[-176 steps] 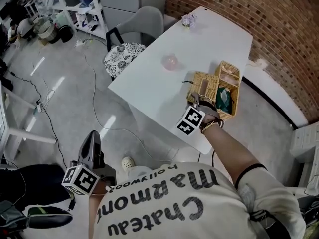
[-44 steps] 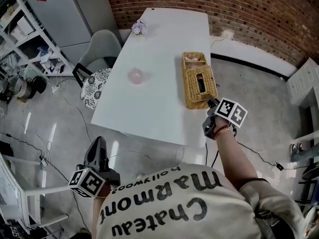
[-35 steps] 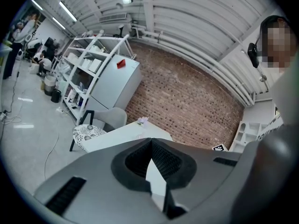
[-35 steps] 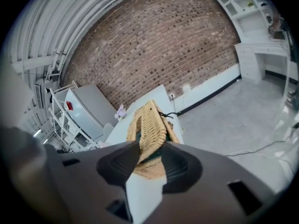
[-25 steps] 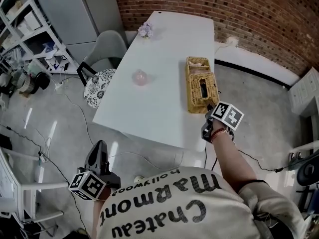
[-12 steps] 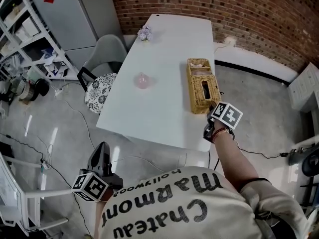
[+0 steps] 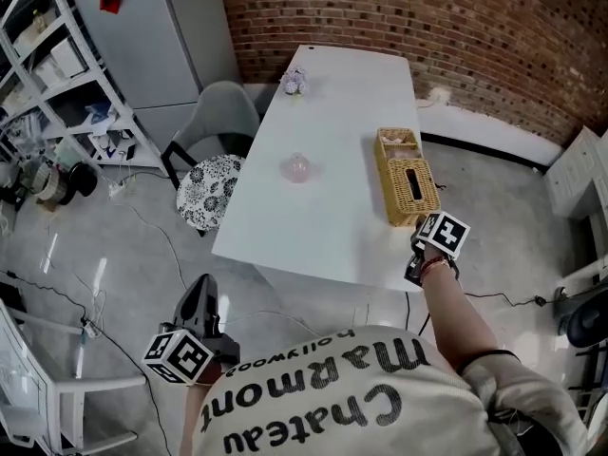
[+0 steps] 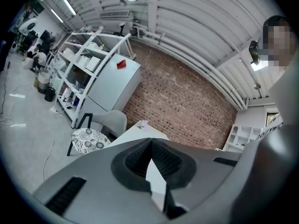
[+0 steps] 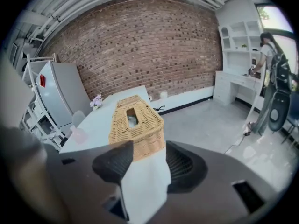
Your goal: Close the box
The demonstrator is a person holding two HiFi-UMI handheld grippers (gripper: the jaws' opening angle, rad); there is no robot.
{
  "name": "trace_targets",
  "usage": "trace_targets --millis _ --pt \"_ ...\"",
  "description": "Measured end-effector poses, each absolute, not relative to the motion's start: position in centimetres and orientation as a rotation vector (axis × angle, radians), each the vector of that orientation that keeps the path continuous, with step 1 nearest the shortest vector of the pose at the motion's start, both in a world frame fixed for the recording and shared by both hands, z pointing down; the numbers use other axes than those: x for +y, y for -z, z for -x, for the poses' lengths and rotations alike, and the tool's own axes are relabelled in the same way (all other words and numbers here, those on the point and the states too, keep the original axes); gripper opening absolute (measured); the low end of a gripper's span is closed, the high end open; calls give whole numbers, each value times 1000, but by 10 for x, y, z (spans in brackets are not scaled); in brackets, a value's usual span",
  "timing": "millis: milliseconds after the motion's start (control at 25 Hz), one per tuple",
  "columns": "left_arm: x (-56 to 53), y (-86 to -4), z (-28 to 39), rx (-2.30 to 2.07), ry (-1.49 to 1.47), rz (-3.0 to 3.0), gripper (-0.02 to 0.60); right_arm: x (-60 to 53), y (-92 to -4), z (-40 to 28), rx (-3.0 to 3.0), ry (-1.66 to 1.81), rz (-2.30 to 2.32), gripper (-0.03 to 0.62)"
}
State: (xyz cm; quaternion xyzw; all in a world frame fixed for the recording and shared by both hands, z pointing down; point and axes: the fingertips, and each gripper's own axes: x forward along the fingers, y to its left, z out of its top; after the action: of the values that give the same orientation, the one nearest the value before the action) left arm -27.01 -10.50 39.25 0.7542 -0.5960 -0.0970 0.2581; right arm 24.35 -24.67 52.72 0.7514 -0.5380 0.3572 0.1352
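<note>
— Box [image 7: 408, 177] first: where is it from your seat, and how does it look?
— It's on the white table [image 7: 313, 217], along the right edge, about 2 o'clock from the middle of my head view. It's long, tan and wicker, woven all over. The lid lies down over the near stretch, with a dark rectangular slot in its top and something pale showing through. The far end, toward 12 o'clock, looks paler. I can't tell whether that part is covered.
— And your tools?
— My right gripper [image 7: 422, 224] is at the box's 6 o'clock end, by the table's near corner. Its jaws are opening. In the right gripper view the box's near end stands just ahead between the two pads, and neither pad presses on it. My left gripper [image 7: 201, 291] hangs at 7 o'clock, over the floor and well apart from the table. Its jaw tips meet with nothing between them.
— Anything else up there?
— A small pink object [image 7: 297, 167] sits at the box's 9 o'clock, well apart from it. A little bunch of flowers [image 7: 294, 82] is near the far end, at 11 o'clock.
</note>
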Motion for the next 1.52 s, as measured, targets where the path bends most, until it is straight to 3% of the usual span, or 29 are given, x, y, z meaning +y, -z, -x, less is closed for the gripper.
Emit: trace_targets --millis 280,920,1200,1280,1520 --pt "-93 -397 322 -1623 259 -2037 0 -228 -538 -143 -1697 -1111 -2052 207" --pt "-42 -402 428 -1736 288 -1968 0 -209 -467 204 -2402 -1131 -1326 123" --pt "-27 -390 448 -1789 302 -2002 0 -189 -381 275 -2840 -1308 -977 54" --pt "-26 -388 451 -1813 317 -1985 0 -182 -364 282 -2928 -1332 -878 -8" --pt "-24 -389 453 -1866 342 -1936 0 -176 -360 287 -2962 -1044 -843 0"
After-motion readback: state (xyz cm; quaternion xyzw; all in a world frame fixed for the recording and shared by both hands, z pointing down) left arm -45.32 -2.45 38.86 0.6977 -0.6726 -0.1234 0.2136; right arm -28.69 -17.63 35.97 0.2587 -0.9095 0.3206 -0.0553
